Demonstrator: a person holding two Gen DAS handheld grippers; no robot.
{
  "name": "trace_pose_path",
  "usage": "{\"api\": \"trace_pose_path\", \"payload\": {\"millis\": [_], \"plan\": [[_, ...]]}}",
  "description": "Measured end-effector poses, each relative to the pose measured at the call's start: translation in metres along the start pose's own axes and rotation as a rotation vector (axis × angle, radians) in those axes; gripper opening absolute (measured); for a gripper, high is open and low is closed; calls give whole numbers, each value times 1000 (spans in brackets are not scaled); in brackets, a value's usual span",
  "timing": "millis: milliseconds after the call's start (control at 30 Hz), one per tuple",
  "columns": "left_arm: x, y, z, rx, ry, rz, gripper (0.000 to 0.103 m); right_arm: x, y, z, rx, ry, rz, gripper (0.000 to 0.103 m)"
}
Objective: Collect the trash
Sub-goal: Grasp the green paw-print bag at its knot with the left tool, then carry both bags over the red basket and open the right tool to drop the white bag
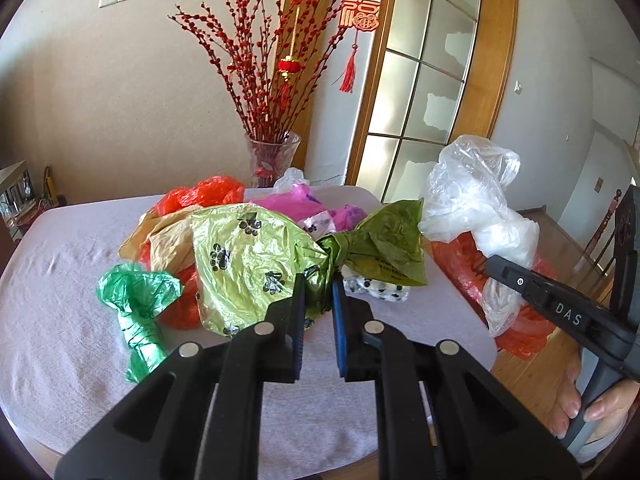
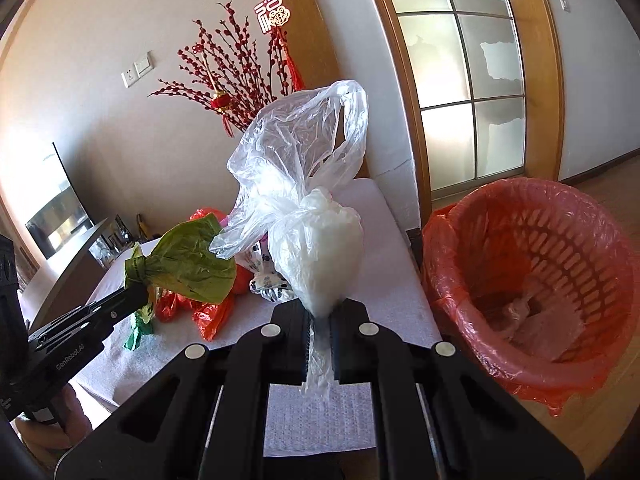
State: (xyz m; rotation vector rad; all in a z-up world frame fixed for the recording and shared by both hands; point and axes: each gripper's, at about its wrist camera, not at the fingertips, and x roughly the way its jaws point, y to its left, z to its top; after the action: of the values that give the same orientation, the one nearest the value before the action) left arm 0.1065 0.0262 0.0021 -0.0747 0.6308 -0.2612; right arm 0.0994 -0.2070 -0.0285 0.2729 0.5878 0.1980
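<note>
We hold one bag in each set of tongs. The left tongs are clamped on the knotted neck of the green paw-print bag, which hangs partly lifted above the worktop among the remaining bags. The right tongs are fully closed on the tail of the clear plastic bag, which stands raised above the worktop edge, just left of the red-lined basket.

Hazards from this position:

1. Slip at the left grip. The pads pinch only bunched film at the knot. We judge that a quick swing toward the basket could pull the film through the pads and drop the bag onto the floor.

2. Slip at the right grip. Only a thin strip of film sits between the pads, while the fuller part of the bag stands above them. Tilting the tongs may let the bag topple and twist free.

3. Snagging. The green bag lies against the orange bag and the small green bag. Lifting it sideways may drag these neighbours off the worktop.

4. Liner collapse. The red liner drapes loosely over the basket rim. A release at the rim, not over the opening, may push the liner inward or miss the basket.

5. Collision. Both tongs converge on one basket; we should deliver one bag at a time.
</note>
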Motion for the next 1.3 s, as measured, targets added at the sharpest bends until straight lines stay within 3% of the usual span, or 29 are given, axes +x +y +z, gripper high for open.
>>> {"api": "trace_pose_path", "payload": {"millis": [567, 833, 1133, 1300], "plan": [[21, -67, 24, 66, -18, -150, 13, -29, -61, 8, 98, -83, -142, 8], [44, -117, 28, 101, 5, -248, 13, -44, -101, 8, 170, -106, -233, 8], [79, -173, 32, 137, 41, -347, 13, -64, -160, 9, 289, -136, -394, 8], [99, -200, 33, 149, 61, -396, 13, -71, -178, 11, 313, -153, -425, 9]]}}
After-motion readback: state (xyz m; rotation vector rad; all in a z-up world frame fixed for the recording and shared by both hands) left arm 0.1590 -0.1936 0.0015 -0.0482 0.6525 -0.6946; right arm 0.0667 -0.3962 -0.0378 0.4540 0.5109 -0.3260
